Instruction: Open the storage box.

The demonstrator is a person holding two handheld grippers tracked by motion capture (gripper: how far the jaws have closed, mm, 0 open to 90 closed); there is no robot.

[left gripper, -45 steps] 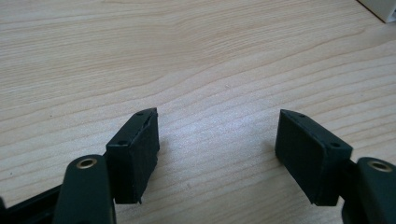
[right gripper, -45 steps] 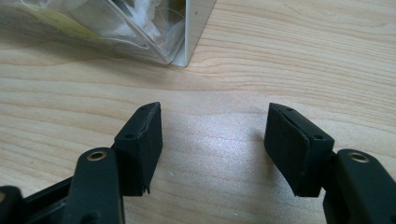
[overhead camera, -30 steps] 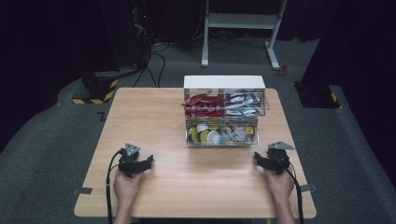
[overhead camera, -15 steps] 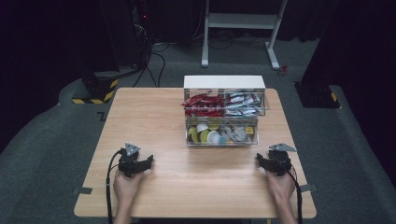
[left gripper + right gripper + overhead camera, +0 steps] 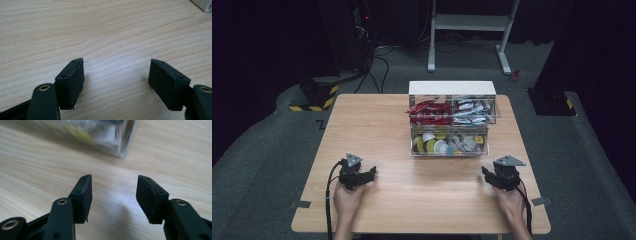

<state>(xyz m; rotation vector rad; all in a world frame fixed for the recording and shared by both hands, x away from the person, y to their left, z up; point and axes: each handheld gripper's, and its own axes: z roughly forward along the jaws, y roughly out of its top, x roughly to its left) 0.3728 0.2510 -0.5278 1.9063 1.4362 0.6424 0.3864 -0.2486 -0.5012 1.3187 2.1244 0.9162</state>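
At the lower left and lower right of the high view, the left claw (image 5: 371, 173) and right claw (image 5: 486, 174) are held spread and empty on the desk (image 5: 377, 125). Nothing is yet begun; the clear organizer (image 5: 451, 122), upper centre, probably has to be reached next.

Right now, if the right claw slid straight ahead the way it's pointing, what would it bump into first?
Probably the clear organizer box. The right claw is open with bare wooden table ahead, and the box's corner sits just beyond. Depth is hard to judge, so it might only clip that corner.
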